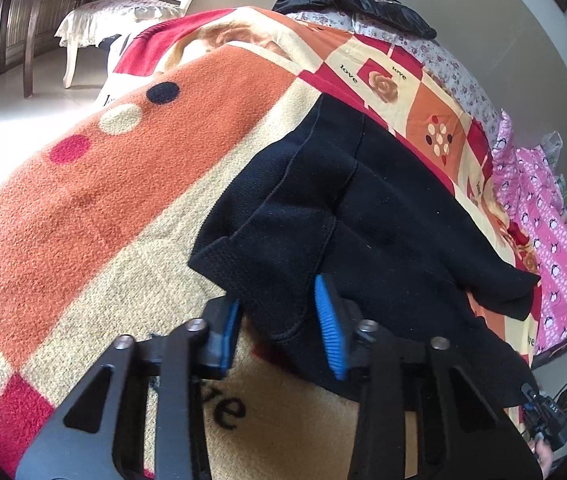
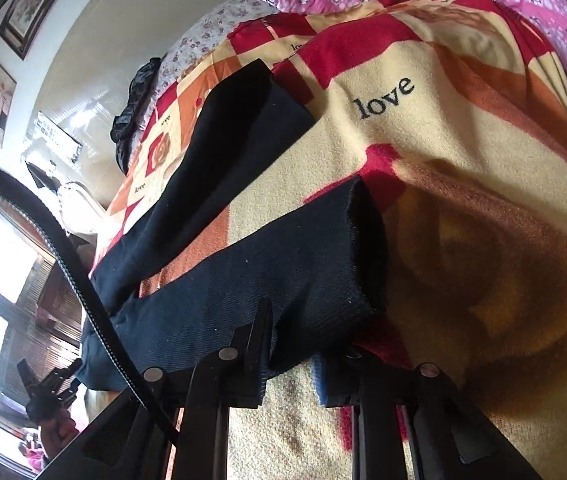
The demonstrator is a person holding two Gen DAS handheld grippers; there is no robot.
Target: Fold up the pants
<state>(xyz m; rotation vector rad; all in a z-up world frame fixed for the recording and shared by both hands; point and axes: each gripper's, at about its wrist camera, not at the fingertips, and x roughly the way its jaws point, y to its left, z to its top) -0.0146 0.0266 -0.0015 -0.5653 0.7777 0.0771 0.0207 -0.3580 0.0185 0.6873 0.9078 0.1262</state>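
- The left hand-held gripper (image 1: 283, 326) stands wide, its blue ribbed pads (image 1: 329, 328) on either side of the waistband end of the black pants (image 1: 347, 216); a corner of that waistband hangs into the gap between them, and the pads do not press on it.
- The right hand-held gripper (image 2: 289, 364) sits at the hem end of the nearer pant leg (image 2: 267, 276). The cloth reaches down over the fingers and hides their tips, so I cannot tell whether they clamp it or merely stand around it.
- The pants lie spread on a bed, on a fleece blanket (image 1: 95, 200) patterned in orange, cream and red squares with dots, roses and the word "love".
- In the right wrist view the two legs lie apart in a V, with a strip of blanket between them; the farther leg (image 2: 219, 152) runs up toward the wall, and its hem lies flat.
- The nearer leg's hem (image 2: 367, 244) gapes open, showing the dark inside of the tube.
- In the left wrist view the waistband end is folded and rumpled, with seams and a ribbed band showing.
- A black padded jacket (image 1: 355, 4) lies at the far edge of the bed, on a floral sheet (image 1: 463, 76).
- A pink penguin-print quilt (image 1: 551, 256) lies beside the blanket.
- Off the bed stands a chair with a lace cover (image 1: 115, 16), beside dark wooden furniture.
- Framed pictures (image 2: 23, 12) hang on the wall.
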